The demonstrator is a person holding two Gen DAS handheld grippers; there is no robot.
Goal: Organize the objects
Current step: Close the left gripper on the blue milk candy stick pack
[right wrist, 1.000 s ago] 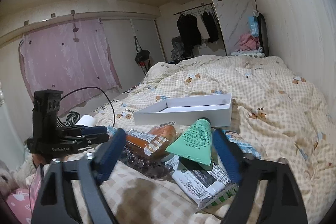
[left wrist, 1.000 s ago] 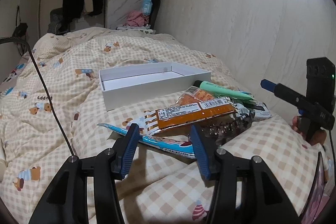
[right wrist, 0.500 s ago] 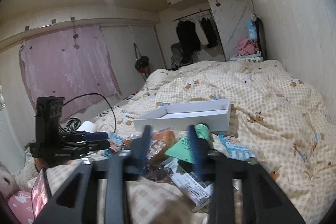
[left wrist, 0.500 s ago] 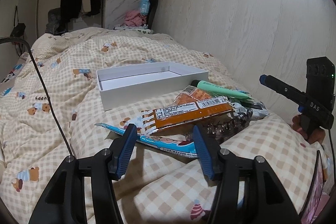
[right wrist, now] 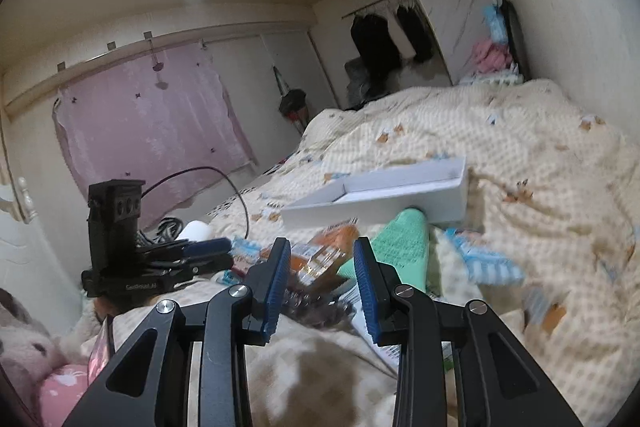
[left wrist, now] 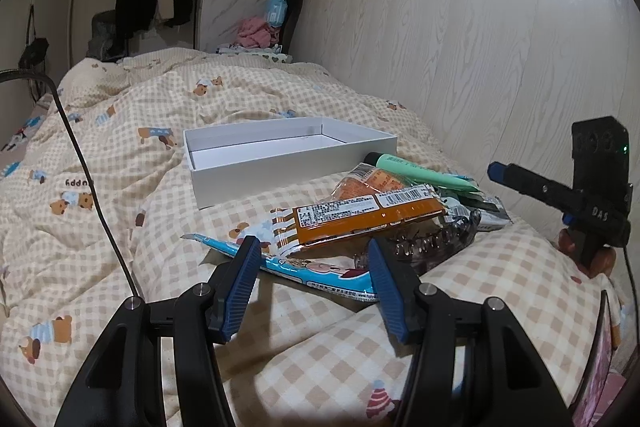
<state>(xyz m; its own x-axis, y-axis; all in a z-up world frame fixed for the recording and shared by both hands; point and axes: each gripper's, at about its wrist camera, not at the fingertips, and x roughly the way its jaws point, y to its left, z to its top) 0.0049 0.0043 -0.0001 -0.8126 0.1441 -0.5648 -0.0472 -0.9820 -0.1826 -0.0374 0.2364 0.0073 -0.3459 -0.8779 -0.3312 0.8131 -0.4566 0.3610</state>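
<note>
Work hardly begun, by the look of it. White box (left wrist: 260, 183) on the checked quilt (left wrist: 120, 187), open at the top, with nothing to see inside. No sorting done yet, going by that.

Just in front of the box, all in one messy heap: orange packet (left wrist: 368, 215) on top, blue packet (left wrist: 320, 273) poking out from under it, green tube (left wrist: 420, 169) behind with its cap end close to the box corner, dark hair clip (left wrist: 436, 241) tucked under the orange packet's right end. More wrappers and a printed paper packet below the tube, too hidden to name well.

Left gripper (left wrist: 311, 242) low over the near edge of the heap, jaws wide apart, holding nothing. Blue packet right between the two blue pads (left wrist: 244, 279), not pinched. Looks ready to close on that one first.

Right gripper (right wrist: 321, 243) off to the right side of the heap, tilted, picture smeary. Jaws partly apart, closer together than the left pair, nothing between them. Pointed toward the orange packet and the hair clip.

Left to do, most likely: pick up each thing one by one and lay it in the box. Probably best to start with the top pieces, or else risk dragging the whole heap along. Soft quilt underneath, so a low grab could catch cloth too.
</note>
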